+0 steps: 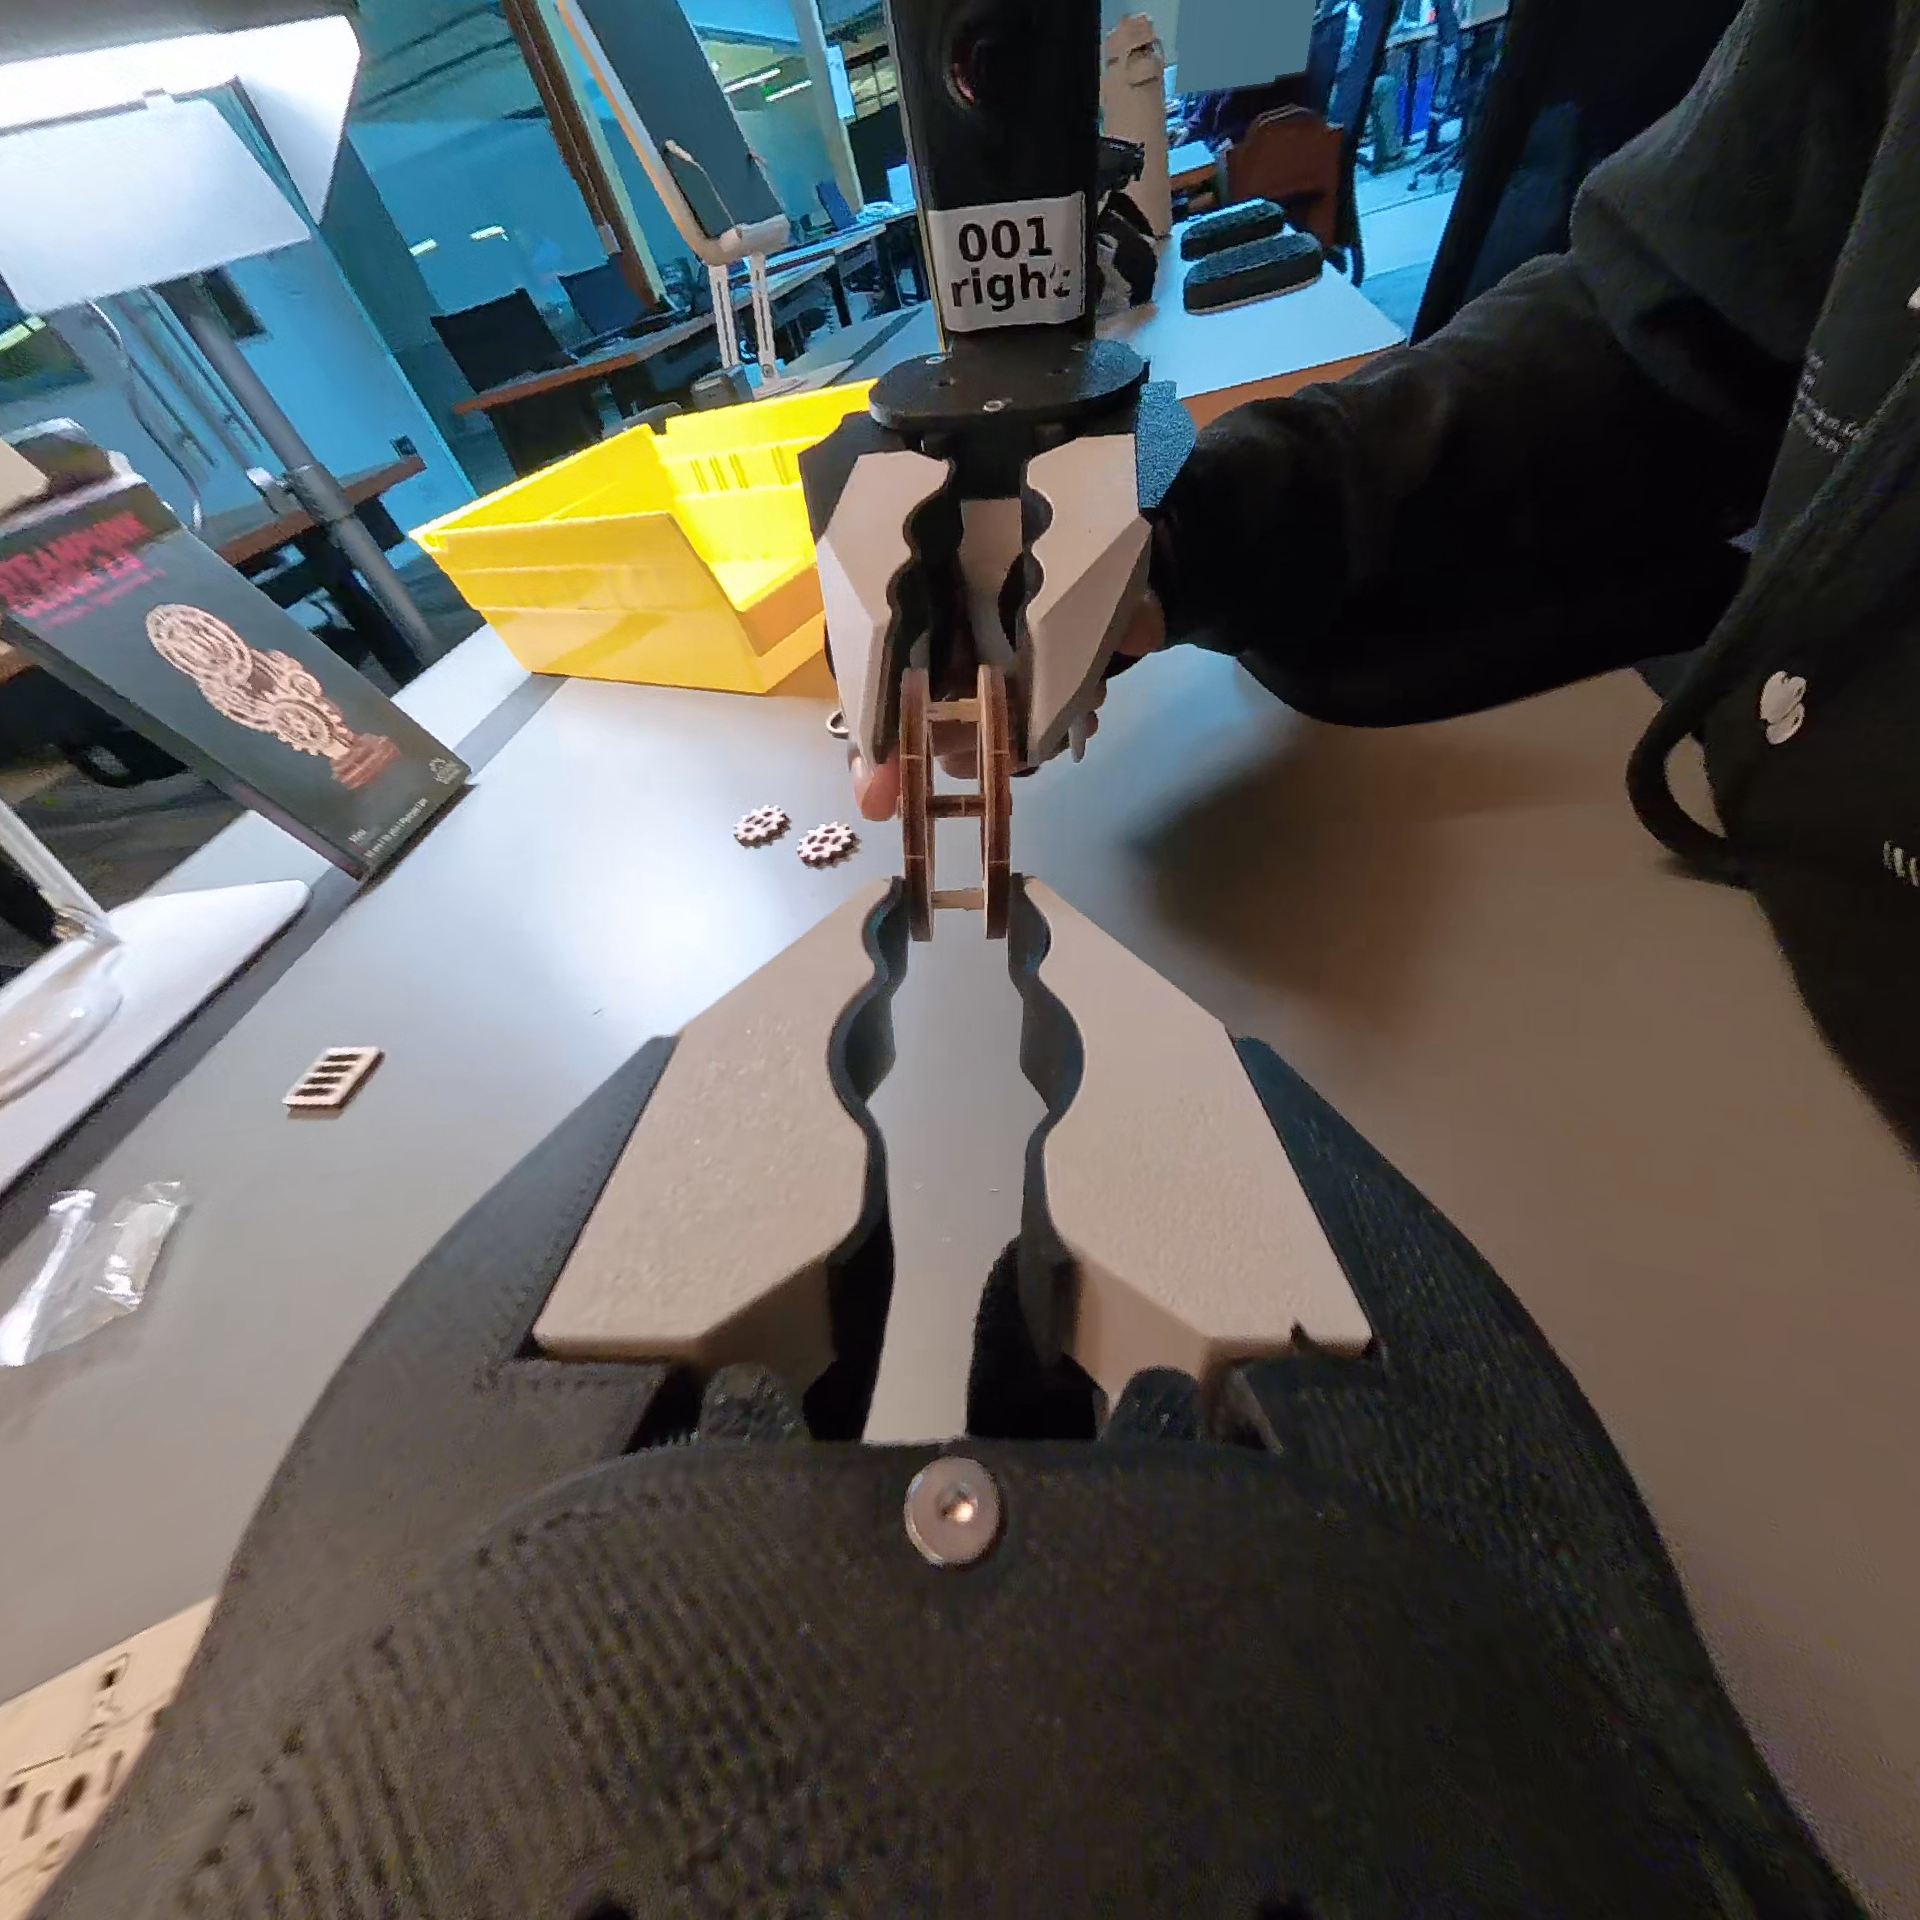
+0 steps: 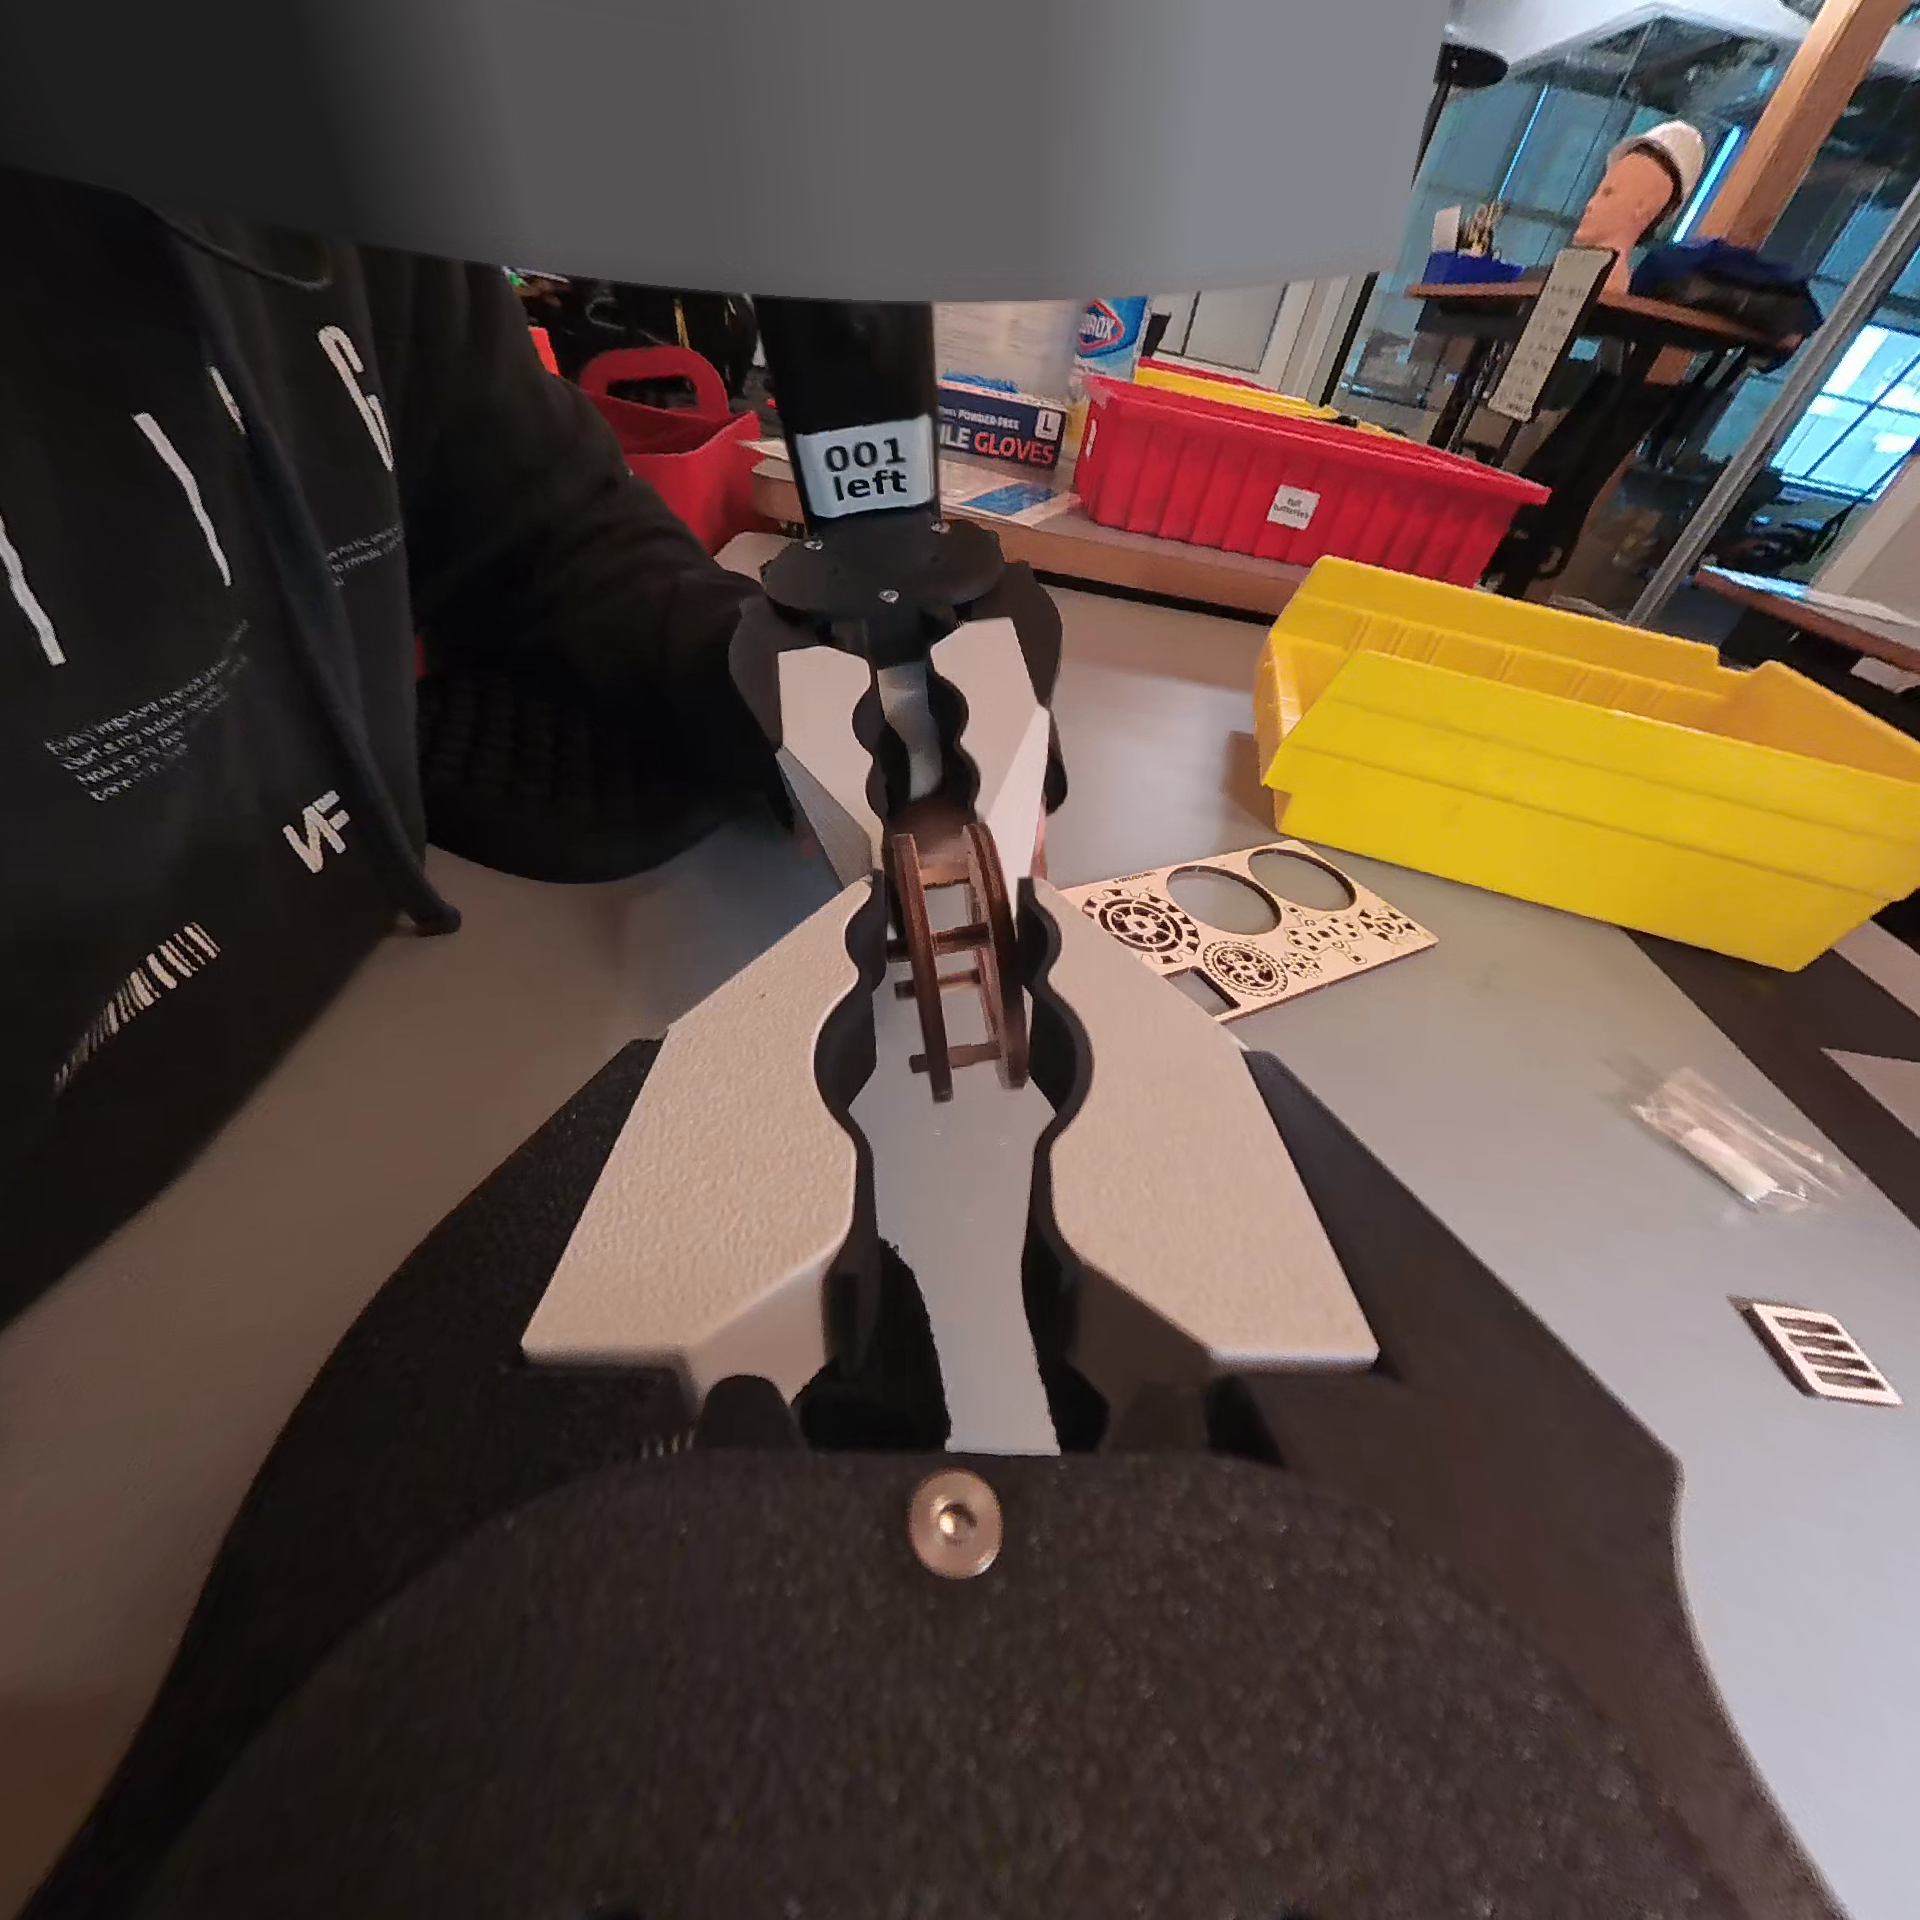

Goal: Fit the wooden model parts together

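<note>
While I hold both tools nose to nose above the grey table [image 1: 582, 935], the wooden wheel assembly [image 1: 956, 800] sits between them: my right gripper [image 2: 951, 904] is closed on its two discs, and my left gripper [image 1: 956, 883] pinches the opposite edge. Two small gears [image 1: 795, 834] lie beside it.

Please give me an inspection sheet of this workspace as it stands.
Surface: grey table, mostly bare.
Job's things: wooden wheel assembly, two discs joined by rungs, held between both tongs; two small gears; slotted wooden piece; punched part sheet.
Clutter: yellow bin; product box; plastic bag; lamp base.
Grippers: left tongs touch the wheel's near edge; right tongs closed on it.
Cables: nothing seen.
Surroundings: red bin, desks, glass walls; person's dark sleeve.
</note>
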`<state>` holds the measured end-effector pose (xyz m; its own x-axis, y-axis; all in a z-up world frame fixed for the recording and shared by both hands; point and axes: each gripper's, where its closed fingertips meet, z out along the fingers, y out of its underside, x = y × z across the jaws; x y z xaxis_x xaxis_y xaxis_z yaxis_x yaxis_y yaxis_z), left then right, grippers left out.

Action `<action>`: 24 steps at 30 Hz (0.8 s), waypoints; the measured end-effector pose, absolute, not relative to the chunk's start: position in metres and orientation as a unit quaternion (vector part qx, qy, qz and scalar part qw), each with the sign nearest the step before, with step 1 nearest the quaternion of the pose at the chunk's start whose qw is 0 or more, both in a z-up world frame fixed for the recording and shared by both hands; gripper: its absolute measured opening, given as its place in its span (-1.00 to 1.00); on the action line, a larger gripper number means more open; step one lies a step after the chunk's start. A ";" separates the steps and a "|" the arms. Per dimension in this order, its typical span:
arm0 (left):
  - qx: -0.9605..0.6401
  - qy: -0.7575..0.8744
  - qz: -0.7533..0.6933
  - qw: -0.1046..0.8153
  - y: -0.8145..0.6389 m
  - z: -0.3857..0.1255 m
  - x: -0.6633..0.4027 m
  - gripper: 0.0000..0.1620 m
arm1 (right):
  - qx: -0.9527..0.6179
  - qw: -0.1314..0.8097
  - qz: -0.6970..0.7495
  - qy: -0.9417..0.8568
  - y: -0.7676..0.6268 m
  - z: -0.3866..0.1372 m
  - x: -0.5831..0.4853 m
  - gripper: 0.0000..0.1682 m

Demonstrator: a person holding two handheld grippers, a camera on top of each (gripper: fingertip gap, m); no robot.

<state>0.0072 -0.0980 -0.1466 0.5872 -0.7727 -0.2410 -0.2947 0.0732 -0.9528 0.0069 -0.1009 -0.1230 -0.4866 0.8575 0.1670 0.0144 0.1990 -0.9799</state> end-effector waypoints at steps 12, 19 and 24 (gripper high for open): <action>-0.635 0.464 -0.077 0.613 -0.093 -0.154 0.001 -0.79 | -0.337 0.407 0.427 -0.734 -0.091 -0.150 0.004 -0.73; -0.633 0.475 -0.053 0.609 -0.092 -0.159 0.001 -0.79 | -0.326 0.418 0.427 -0.733 -0.094 -0.146 0.004 -0.75; -0.636 0.478 -0.039 0.605 -0.091 -0.160 0.000 -0.79 | -0.318 0.431 0.409 -0.739 -0.095 -0.147 0.003 -0.76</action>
